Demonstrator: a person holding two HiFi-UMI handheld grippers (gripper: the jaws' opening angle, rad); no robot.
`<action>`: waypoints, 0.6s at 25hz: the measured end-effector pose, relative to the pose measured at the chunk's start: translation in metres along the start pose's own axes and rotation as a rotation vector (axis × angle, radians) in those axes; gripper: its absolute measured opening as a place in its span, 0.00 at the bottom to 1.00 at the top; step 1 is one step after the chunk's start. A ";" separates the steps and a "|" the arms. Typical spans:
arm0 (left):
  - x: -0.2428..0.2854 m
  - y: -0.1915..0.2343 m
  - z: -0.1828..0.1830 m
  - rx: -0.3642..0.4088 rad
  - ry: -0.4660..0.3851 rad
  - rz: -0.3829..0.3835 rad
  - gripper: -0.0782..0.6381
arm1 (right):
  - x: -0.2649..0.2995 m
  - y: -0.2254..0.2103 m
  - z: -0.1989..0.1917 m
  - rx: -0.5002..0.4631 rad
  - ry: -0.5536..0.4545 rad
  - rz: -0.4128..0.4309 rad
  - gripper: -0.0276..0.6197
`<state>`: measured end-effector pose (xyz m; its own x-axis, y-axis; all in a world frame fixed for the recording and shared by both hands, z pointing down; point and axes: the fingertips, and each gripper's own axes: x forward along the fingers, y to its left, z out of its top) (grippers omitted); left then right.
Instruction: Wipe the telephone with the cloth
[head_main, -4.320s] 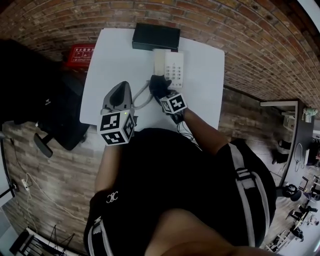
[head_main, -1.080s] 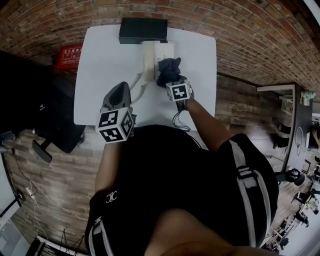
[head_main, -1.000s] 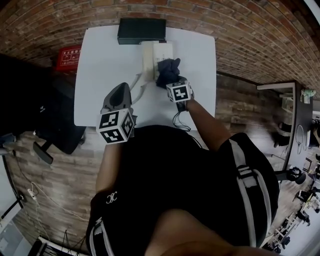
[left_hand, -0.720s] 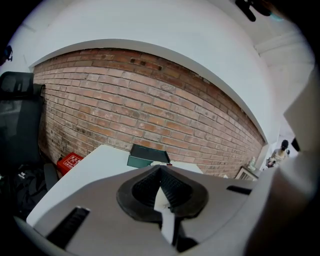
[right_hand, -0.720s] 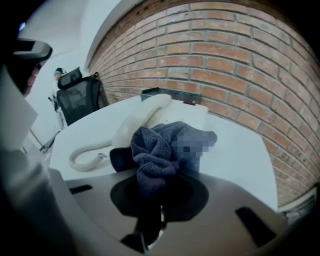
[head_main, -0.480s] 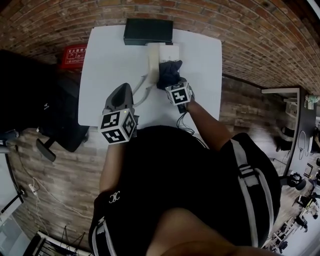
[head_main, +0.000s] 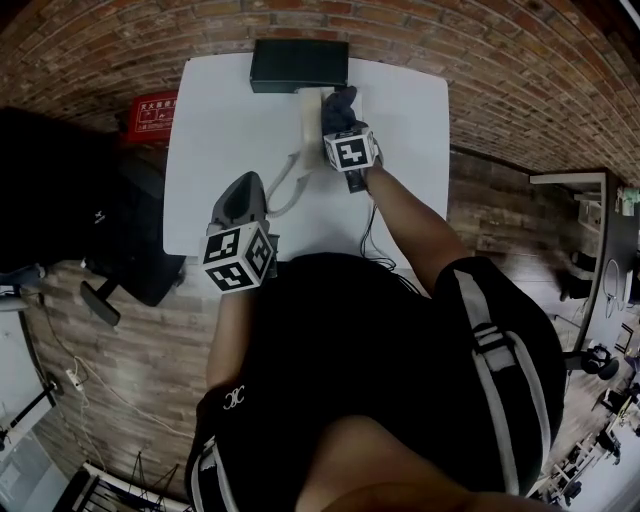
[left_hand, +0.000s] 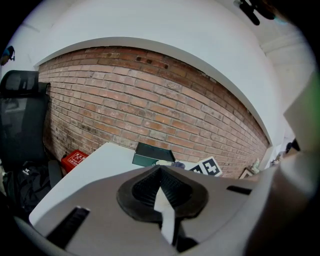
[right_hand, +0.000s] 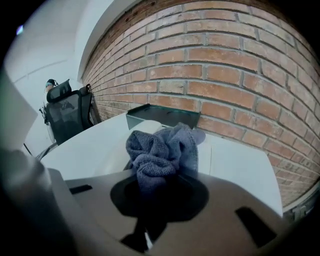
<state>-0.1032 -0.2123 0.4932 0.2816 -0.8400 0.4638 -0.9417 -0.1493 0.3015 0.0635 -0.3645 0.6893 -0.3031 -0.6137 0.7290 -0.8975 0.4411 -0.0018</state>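
On the white table (head_main: 220, 130) the white telephone (head_main: 309, 118) lies just in front of a black box (head_main: 298, 65), its coiled cord (head_main: 285, 185) trailing toward me. My right gripper (head_main: 343, 130) is shut on a bunched grey-blue cloth (head_main: 338, 105), which rests on the phone's far end. The right gripper view has the cloth (right_hand: 162, 150) bulging out of the jaws of that gripper (right_hand: 152, 192), with the black box (right_hand: 162, 116) behind. My left gripper (head_main: 240, 200) hovers at the table's near edge, left of the cord, and in its own view the gripper (left_hand: 162, 202) is shut on nothing.
A red box (head_main: 155, 105) sits on the floor left of the table, and a black office chair (head_main: 90, 230) stands beyond it. Brick wall runs behind the table. The left gripper view shows the black box (left_hand: 153, 154) and the right gripper's marker cube (left_hand: 206, 167).
My right gripper has slid the cloth along the telephone, away from me toward the black box. The left gripper has stayed where it was.
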 end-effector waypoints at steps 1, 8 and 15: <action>0.000 0.001 0.000 0.000 0.000 0.000 0.10 | 0.004 -0.004 0.009 -0.002 -0.004 -0.017 0.09; -0.003 0.000 0.000 0.006 -0.004 -0.002 0.10 | 0.019 -0.015 0.042 -0.066 0.055 -0.013 0.09; -0.008 -0.001 0.007 0.016 -0.031 0.000 0.10 | 0.013 -0.025 0.036 -0.035 0.069 -0.044 0.09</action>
<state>-0.1054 -0.2089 0.4830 0.2765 -0.8556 0.4376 -0.9444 -0.1576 0.2886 0.0706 -0.4073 0.6743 -0.2400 -0.5872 0.7731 -0.8972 0.4382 0.0544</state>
